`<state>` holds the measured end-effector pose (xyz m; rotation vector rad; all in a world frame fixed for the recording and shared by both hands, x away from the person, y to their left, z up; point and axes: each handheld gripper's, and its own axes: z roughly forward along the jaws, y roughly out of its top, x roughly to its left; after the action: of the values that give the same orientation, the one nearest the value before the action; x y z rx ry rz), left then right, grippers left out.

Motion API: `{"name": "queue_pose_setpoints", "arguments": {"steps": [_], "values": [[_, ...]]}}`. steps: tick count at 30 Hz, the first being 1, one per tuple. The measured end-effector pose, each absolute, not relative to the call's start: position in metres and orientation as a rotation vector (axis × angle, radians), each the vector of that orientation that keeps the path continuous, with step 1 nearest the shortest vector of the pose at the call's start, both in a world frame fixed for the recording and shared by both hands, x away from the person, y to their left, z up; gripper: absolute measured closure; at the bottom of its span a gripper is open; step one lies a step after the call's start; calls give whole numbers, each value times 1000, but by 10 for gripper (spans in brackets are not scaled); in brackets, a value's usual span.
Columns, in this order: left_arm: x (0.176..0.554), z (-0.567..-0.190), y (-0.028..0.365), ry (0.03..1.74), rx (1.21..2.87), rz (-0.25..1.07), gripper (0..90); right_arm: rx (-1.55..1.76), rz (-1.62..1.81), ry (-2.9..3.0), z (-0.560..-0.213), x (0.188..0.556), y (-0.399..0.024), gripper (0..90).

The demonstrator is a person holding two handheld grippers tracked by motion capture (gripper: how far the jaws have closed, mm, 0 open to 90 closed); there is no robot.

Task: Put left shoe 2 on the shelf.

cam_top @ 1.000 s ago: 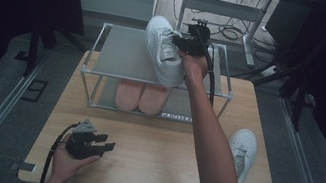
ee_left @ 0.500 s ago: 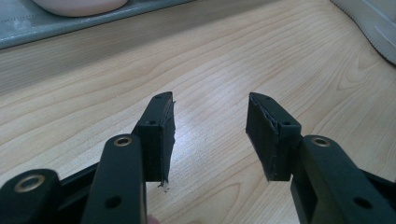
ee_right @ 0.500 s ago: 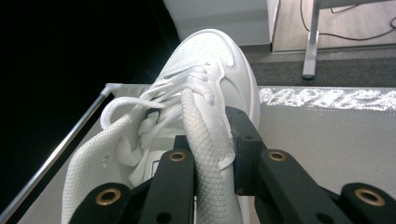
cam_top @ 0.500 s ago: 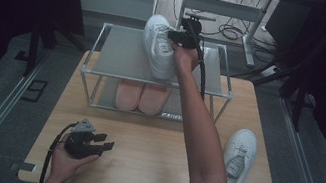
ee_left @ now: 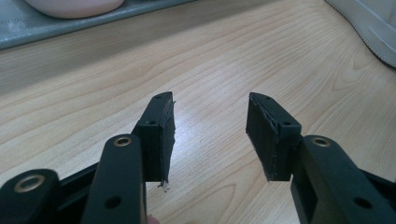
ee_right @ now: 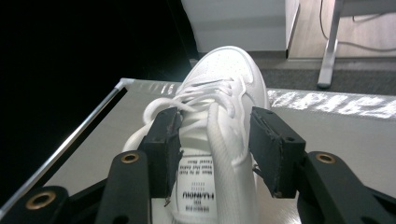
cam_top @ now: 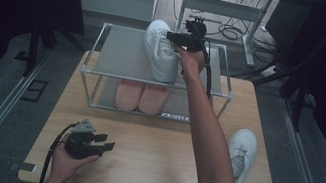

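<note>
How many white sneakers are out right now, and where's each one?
2. One white sneaker lies on the rack's top shelf, between the right gripper's open jaws. The other white sneaker lies on the wooden table, right side.

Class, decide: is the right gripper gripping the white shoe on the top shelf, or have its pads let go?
Apart. In the right gripper view the right gripper has just been opening; its pads straddle the white shoe, with gaps either side of the tongue.

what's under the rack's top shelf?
Under the top shelf of the rack, a pink pair of shoes sits on the lower level, one end showing at the front. The shelf covers the rest of them.
</note>
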<state>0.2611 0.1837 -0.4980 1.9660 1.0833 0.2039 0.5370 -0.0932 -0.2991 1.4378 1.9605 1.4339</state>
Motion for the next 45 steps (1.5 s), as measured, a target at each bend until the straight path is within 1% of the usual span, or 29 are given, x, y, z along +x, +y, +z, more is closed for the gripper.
{"name": "queue_pose_setpoints", "arguments": {"steps": [2, 5, 14, 18, 22, 32, 45], "values": [[261, -498, 184, 1083, 1967, 206, 526, 1402, 1433, 1958, -296, 529, -98, 535], [261, -498, 184, 1087, 1967, 211, 525, 1354, 1446, 1960, -292, 516, -107, 568], [261, -497, 185, 1098, 1960, 223, 525, 1217, 1412, 2026, -298, 477, -136, 763], [260, -496, 183, 1093, 1966, 223, 525, 1190, 1390, 2052, -306, 466, -146, 832], [260, -496, 182, 1091, 1969, 223, 525, 1182, 1369, 2083, -316, 459, -153, 875], [259, -497, 180, 1094, 1975, 223, 526, 1207, 1341, 2106, -340, 454, -155, 894], [259, -497, 181, 1092, 1975, 222, 525, 1197, 1340, 2123, -346, 455, -146, 895]]}}
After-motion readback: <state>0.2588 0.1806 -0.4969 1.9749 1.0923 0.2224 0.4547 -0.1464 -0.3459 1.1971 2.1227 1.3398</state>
